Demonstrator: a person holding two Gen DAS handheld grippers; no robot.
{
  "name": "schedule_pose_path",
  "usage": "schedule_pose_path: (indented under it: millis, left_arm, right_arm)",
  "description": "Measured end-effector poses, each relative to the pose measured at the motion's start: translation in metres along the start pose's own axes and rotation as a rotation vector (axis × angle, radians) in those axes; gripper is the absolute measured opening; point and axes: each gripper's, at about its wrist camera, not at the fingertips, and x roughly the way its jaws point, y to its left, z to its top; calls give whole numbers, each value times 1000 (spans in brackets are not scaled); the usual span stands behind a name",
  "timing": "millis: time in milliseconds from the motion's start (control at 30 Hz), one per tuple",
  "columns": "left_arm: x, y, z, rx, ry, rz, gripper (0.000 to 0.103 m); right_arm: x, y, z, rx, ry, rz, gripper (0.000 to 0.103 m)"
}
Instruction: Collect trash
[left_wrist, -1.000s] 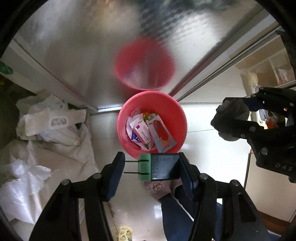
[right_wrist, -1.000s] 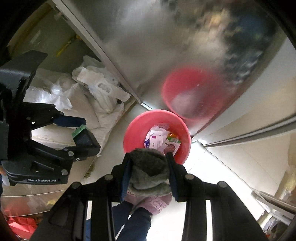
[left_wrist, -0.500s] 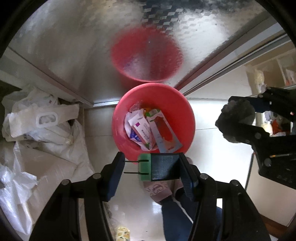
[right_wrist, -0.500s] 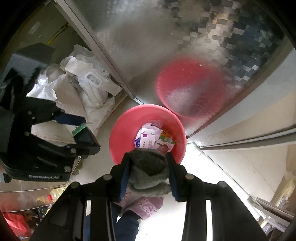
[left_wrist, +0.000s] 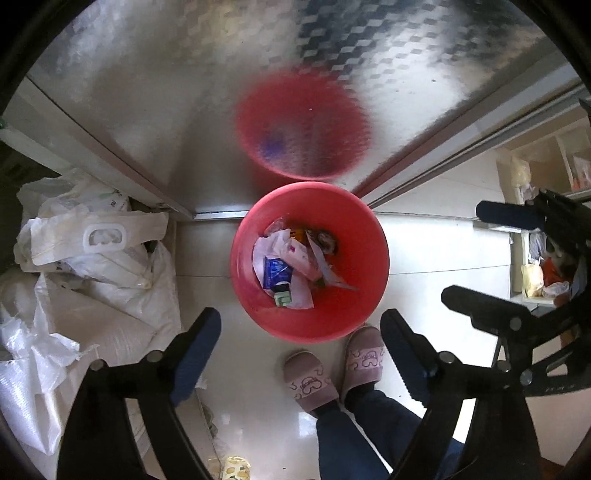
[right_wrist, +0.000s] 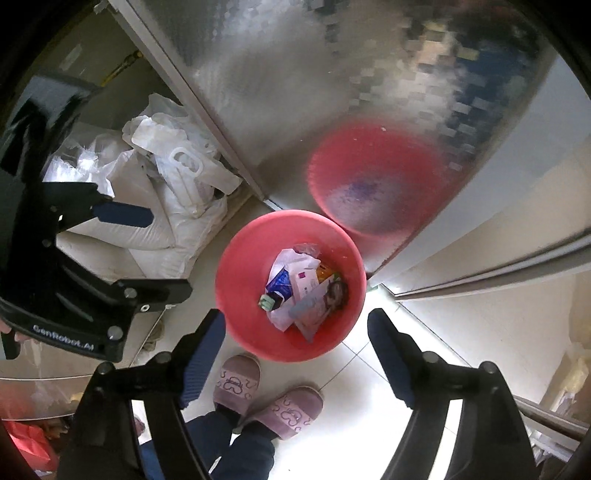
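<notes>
A red bin (left_wrist: 354, 302) stands on the pale floor, holding wrappers, a blue packet (left_wrist: 275, 271), a dark block with a green end (left_wrist: 282, 297) and a grey wad (left_wrist: 327, 240). My left gripper (left_wrist: 301, 328) hangs straight above the bin's near rim, its jaws opening with nothing between them. The right gripper (right_wrist: 297, 325) also points down over the bin (right_wrist: 243, 295), jaws opening and empty. In its view the green-ended block (right_wrist: 271, 301) and the grey wad (right_wrist: 336, 291) lie among the wrappers. Each gripper shows in the other's view: right (left_wrist: 491, 258), left (right_wrist: 151, 253).
A textured steel door (left_wrist: 184, 110) behind the bin mirrors it as a red blur. White sacks and bags (left_wrist: 92, 258) pile up left of the bin. A person's slippers (left_wrist: 310, 380) stand just in front of it. Shelves with clutter (left_wrist: 535, 266) are at the right.
Both grippers have sunk a little toward the bin and opened. The green-ended block left the left gripper and the grey wad left the right; both now lie in the bin.
</notes>
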Motion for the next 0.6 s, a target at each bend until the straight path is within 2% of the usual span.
schedule_pose_path:
  millis: [167, 233, 300, 400, 600]
  left_arm:
    - [-17, -6, -5, 18, -8, 46, 91]
    - [-28, -8, -8, 13, -14, 36, 93]
    - [-42, -10, -10, 11, -28, 35, 103]
    - [-68, -15, -16, 6, -54, 50, 103]
    - [-139, -31, -28, -23, -103, 103, 103]
  right_arm:
    - [-14, 1, -3, 11, -11, 5, 84]
    - [-23, 3, -4, 9, -19, 8, 90]
    - [-35, 5, -4, 10, -32, 8, 92]
    - [-53, 8, -3, 23, -55, -2, 100]
    - [-116, 19, -4, 58, -80, -12, 101]
